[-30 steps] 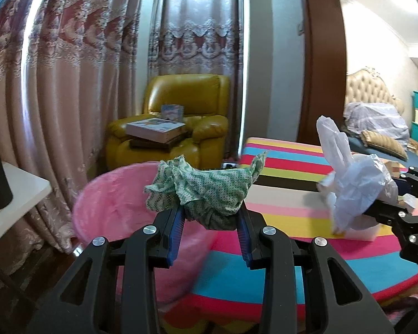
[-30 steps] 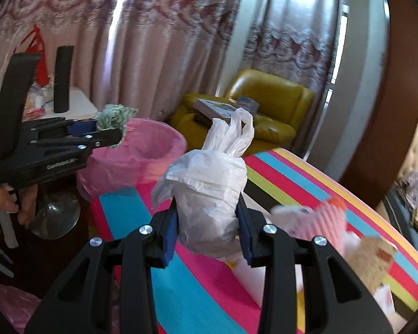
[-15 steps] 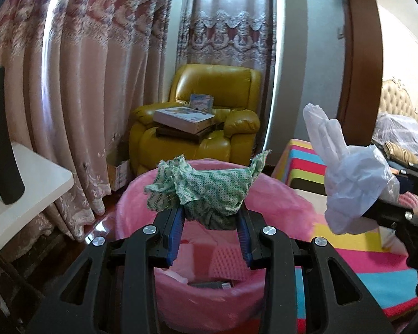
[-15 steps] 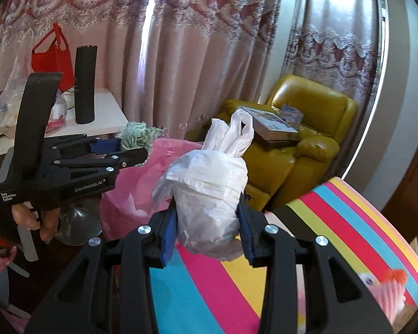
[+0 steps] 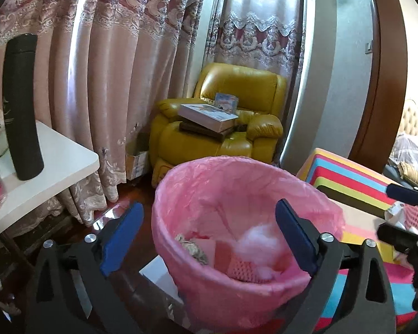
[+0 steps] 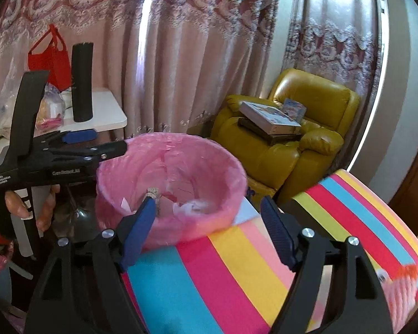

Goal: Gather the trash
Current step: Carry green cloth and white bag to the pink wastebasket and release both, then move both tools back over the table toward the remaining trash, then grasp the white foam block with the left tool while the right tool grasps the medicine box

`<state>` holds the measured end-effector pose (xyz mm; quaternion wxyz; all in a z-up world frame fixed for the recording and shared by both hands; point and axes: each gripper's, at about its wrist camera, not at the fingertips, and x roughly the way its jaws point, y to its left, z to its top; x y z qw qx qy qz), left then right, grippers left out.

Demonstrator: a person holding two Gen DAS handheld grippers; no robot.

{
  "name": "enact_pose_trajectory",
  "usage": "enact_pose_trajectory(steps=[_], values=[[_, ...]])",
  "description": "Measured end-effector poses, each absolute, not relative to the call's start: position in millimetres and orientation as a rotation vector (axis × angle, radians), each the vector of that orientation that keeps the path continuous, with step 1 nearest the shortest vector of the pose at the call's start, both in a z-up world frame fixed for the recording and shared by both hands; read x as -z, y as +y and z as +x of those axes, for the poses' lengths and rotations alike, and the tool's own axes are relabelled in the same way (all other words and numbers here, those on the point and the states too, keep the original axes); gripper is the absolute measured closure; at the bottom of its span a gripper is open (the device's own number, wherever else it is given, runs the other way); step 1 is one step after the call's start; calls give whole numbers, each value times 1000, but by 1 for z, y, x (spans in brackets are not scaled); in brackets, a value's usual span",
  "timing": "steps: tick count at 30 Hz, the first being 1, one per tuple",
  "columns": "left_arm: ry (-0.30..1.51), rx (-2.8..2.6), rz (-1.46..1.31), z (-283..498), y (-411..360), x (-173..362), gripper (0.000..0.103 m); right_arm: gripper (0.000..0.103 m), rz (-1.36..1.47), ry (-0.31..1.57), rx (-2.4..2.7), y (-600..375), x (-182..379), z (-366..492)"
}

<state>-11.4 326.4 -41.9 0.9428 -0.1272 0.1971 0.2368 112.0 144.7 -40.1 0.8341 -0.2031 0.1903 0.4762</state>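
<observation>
Now both claws spread wide, holding nothing: left gripper above bin, right gripper near rim; trash inside liner; more trash waits on striped table.

bin liner pink | armchair yellow | tablecloth rainbow-striped

The right tongs stand spread wide with nothing between their blue pads, over the striped bench. Just beyond them sits the bin lined in pink plastic, with scraps lying at its bottom. The left tongs, held in a hand, reach in from the left, also spread, their lower finger touching the bin's rim. Behind stands a yellow armchair stacked with books.
</observation>
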Motion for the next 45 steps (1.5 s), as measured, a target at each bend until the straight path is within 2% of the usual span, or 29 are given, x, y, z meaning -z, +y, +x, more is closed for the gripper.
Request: enact_pose_trajectory(steps=[6, 18, 27, 34, 45], values=[[399, -392, -207, -7, 280, 39, 14, 25, -378, 406, -932, 80, 37, 108], [436, -108, -93, 63, 135, 44, 14, 21, -192, 430, -640, -78, 40, 120], [435, -32, -57, 92, 74, 58, 14, 20, -39, 471, -398, -183, 58, 142], [371, -35, 13, 86, 68, 62, 14, 20, -42, 505, -342, -183, 70, 164], [441, 51, 8, 90, 67, 63, 14, 20, -118, 612, -255, -143, 84, 220]])
